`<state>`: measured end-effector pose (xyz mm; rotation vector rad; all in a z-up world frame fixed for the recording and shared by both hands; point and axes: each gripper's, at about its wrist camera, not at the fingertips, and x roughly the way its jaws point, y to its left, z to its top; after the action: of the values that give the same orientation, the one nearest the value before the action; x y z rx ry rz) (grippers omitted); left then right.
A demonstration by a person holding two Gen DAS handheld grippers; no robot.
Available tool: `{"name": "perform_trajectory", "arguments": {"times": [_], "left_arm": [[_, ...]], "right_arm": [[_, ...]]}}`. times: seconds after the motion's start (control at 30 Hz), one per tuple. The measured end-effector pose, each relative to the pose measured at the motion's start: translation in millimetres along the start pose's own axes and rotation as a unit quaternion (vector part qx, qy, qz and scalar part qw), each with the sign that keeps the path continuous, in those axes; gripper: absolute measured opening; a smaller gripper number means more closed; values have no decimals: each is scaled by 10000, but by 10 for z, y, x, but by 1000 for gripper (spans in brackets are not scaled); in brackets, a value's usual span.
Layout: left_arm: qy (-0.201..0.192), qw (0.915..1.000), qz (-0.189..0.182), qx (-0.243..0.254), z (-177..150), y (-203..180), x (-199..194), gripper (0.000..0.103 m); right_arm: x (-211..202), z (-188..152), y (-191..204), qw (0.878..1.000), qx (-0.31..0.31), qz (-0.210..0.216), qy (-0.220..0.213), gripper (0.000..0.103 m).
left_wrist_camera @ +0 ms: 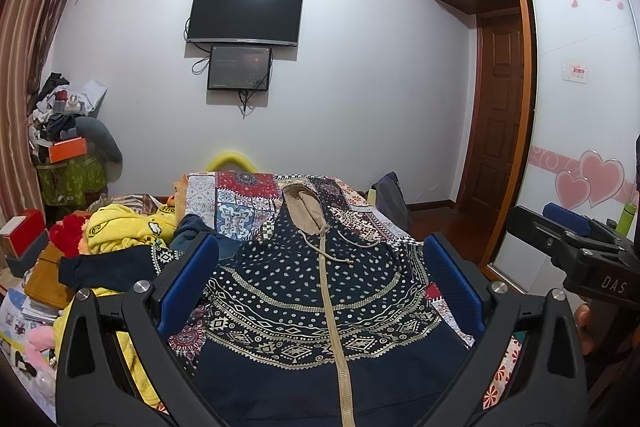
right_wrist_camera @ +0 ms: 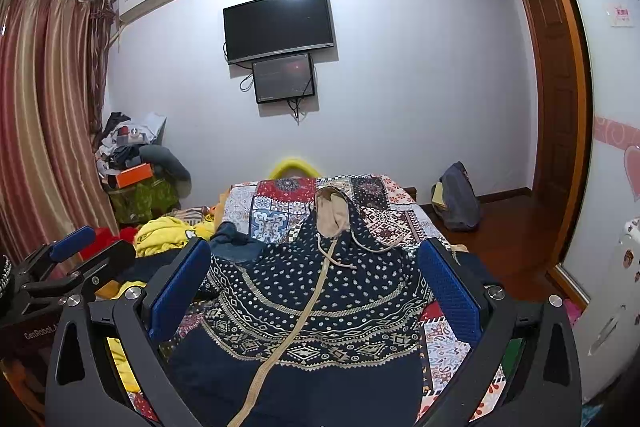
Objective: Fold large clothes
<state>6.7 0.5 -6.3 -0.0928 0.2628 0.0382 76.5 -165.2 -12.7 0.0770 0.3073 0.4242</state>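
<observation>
Nearest the cameras, both grippers hover over the hoodie with fingers spread wide, grasping nothing. The left gripper (left_wrist_camera: 320,283) frames the garment between its blue pads; the right gripper (right_wrist_camera: 316,283) does the same in its own view, and each shows at the edge of the other's picture – the right one off the hoodie's right side, the left one off its left.

The hoodie (left_wrist_camera: 320,299) is dark navy with pale dots and bands of geometric trim. It lies flat on the bed (left_wrist_camera: 240,199), front up, hem toward the cameras and hood away. Its tan zipper (left_wrist_camera: 334,307) runs up the middle, closed, to the tan-lined hood (left_wrist_camera: 306,205); two drawstrings trail from the neck across the chest. One sleeve (left_wrist_camera: 104,271) stretches out to the hoodie's left, over the bed's edge onto the clutter there.

Beside that sleeve, left of the hoodie, sits a heap of yellow clothing (left_wrist_camera: 128,231) with something red next to it.

Beyond the hood, the patchwork bedspread runs on to the foot of the bed. Past it, on the far wall straight beyond the hoodie, hangs a dark TV (left_wrist_camera: 245,14) with a smaller screen (left_wrist_camera: 239,67) just below. Far left of the hoodie, a piled stand stands by striped curtains (right_wrist_camera: 44,131); far right, a wooden door (left_wrist_camera: 500,131).
</observation>
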Motion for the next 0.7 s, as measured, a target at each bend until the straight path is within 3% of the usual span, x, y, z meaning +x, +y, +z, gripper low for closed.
{"name": "perform_trajectory", "arguments": {"times": [0.57, 0.7], "left_arm": [[105, 9999, 34, -62, -23, 164, 230, 103], [48, 9992, 392, -46, 27, 372, 421, 103]], "right_arm": [[230, 13, -18, 9998, 10, -91, 189, 103], [440, 24, -16, 9994, -24, -143, 305, 103]]}}
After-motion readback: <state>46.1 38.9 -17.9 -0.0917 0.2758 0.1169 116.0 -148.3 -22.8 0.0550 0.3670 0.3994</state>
